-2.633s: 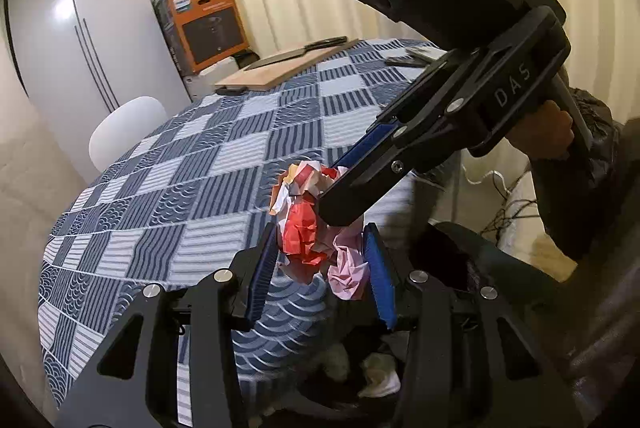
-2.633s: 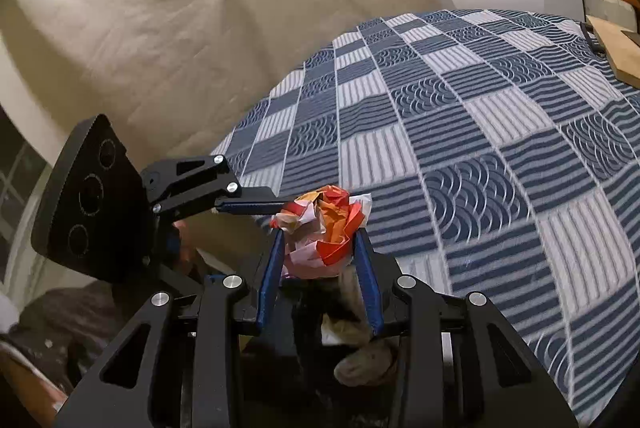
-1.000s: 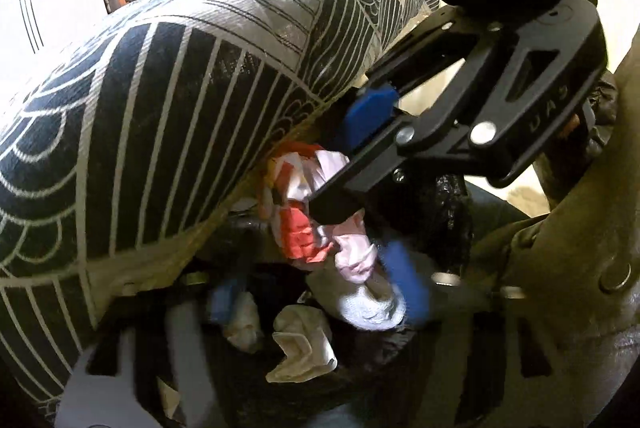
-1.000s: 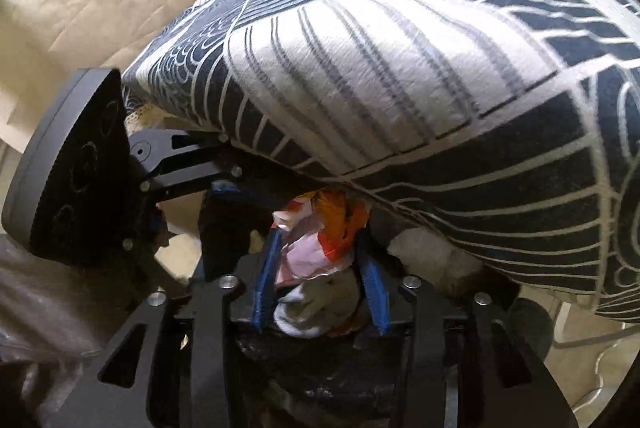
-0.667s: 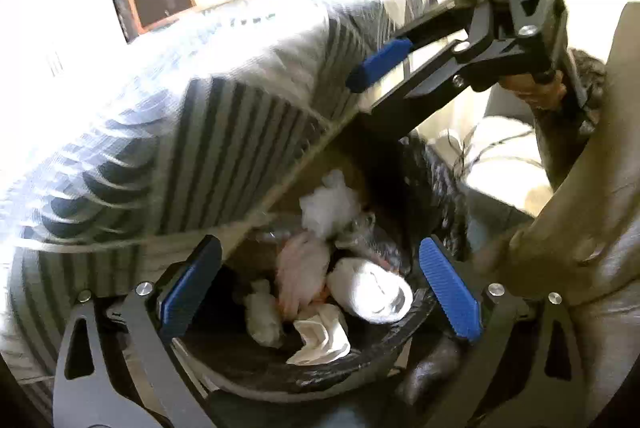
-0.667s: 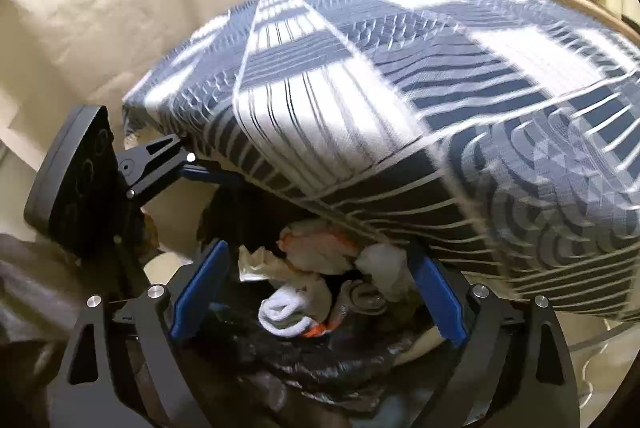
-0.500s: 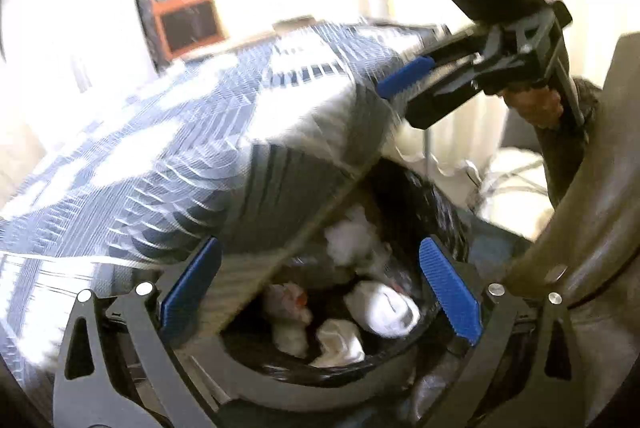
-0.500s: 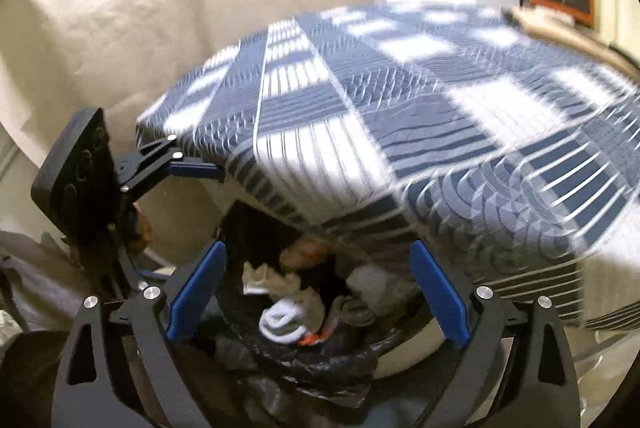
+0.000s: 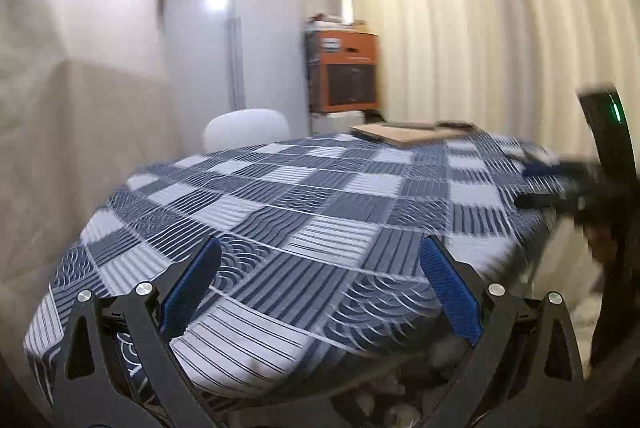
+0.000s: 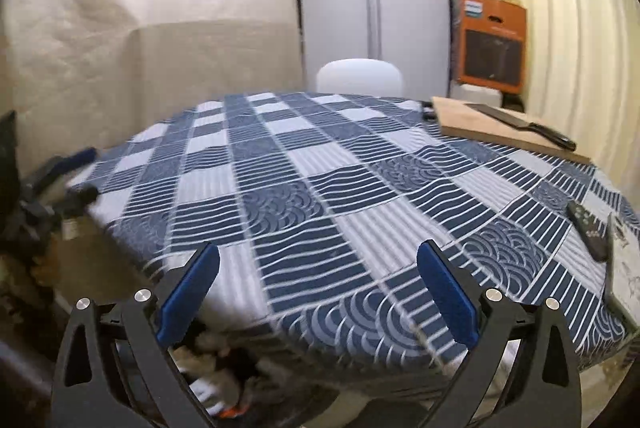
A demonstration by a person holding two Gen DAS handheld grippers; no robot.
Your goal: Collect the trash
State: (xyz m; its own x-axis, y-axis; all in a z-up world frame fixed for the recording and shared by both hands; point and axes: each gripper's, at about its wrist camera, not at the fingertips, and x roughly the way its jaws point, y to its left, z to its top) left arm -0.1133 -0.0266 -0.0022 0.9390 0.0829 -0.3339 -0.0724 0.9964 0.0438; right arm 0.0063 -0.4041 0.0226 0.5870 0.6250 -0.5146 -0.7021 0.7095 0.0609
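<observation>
Checked tablecloth (image 10: 320, 187), cutting board (image 10: 500, 131), remote (image 10: 590, 228)

Left gripper (image 9: 320, 282) agape; right gripper (image 10: 318, 280) opening, empty

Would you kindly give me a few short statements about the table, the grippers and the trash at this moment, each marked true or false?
1. The left gripper holds a crumpled wrapper. False: nothing is between its blue pads, which stand wide apart.
2. A knife lies on the wooden cutting board. True.
3. The tablecloth is plain white. False: it is a blue and white patchwork of stripes and waves.
4. A dark remote control lies near the table's right edge in the right wrist view. True.
5. The right gripper is shut. False: its jaws are opening, and nothing is between them.
6. An orange box stands behind the table. True.
</observation>
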